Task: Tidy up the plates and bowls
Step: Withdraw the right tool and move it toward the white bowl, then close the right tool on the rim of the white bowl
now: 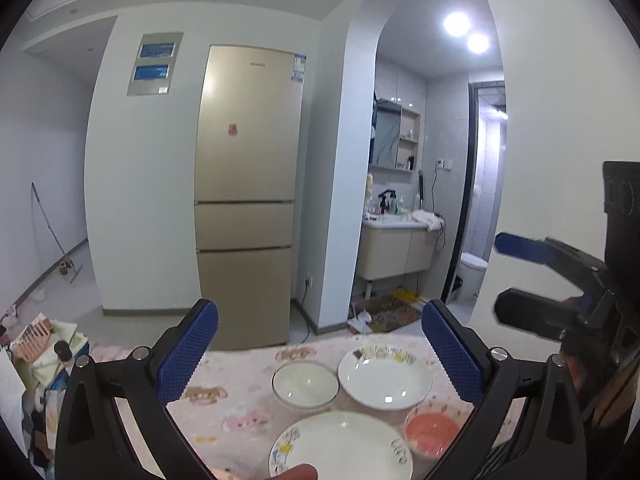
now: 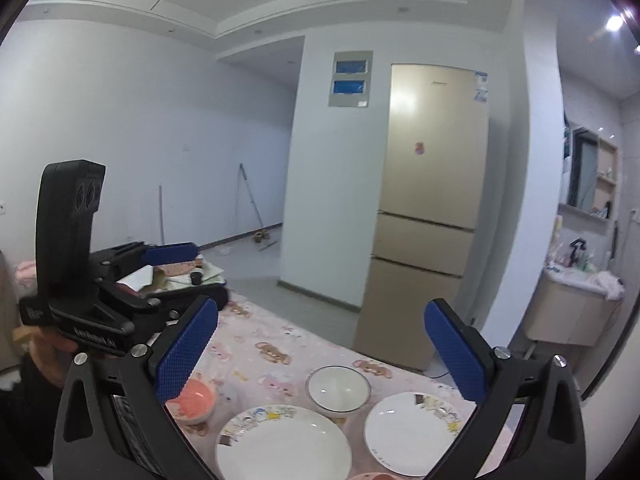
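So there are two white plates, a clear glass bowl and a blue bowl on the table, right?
Almost. The small bowl is pink, not blue; the left wrist view shows it beside the near plate. The far plate, glass bowl and table are as you said.

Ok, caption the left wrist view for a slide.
Open left gripper above two plates, a clear bowl and a pink bowl; fridge behind.
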Demonstrator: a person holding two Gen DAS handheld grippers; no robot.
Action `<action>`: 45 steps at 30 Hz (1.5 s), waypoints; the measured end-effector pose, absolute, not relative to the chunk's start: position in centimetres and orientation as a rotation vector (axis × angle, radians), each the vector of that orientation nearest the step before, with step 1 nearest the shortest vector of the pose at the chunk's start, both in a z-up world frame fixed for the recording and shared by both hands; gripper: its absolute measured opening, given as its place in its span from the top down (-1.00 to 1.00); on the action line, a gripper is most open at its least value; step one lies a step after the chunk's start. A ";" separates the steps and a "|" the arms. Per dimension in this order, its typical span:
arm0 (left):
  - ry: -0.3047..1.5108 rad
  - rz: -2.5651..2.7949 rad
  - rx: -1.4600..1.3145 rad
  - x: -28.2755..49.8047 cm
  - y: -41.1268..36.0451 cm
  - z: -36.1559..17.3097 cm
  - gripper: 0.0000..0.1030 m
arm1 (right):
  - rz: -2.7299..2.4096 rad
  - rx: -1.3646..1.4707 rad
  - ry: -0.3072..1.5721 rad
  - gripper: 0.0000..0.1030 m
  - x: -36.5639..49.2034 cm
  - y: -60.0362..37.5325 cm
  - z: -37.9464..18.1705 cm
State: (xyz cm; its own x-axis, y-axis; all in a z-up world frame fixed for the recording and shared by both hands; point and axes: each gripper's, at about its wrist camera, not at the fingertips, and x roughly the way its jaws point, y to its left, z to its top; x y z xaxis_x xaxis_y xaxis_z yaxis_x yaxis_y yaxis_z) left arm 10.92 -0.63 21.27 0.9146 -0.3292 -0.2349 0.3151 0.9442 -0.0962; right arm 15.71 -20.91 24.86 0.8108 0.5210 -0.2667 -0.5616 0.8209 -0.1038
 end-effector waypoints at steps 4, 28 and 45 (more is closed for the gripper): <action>0.245 -0.323 -0.074 12.2 -0.6 22.3 -1.00 | 0.531 -0.199 0.200 -1.00 16.9 -20.0 25.8; 0.645 -0.236 -0.205 28.6 0.5 8.1 -1.00 | 0.437 -0.078 0.489 -1.00 30.3 -20.3 13.3; 0.921 -0.213 -0.259 33.2 -1.4 -0.6 -0.55 | 0.443 0.044 0.873 0.20 38.2 -22.4 1.4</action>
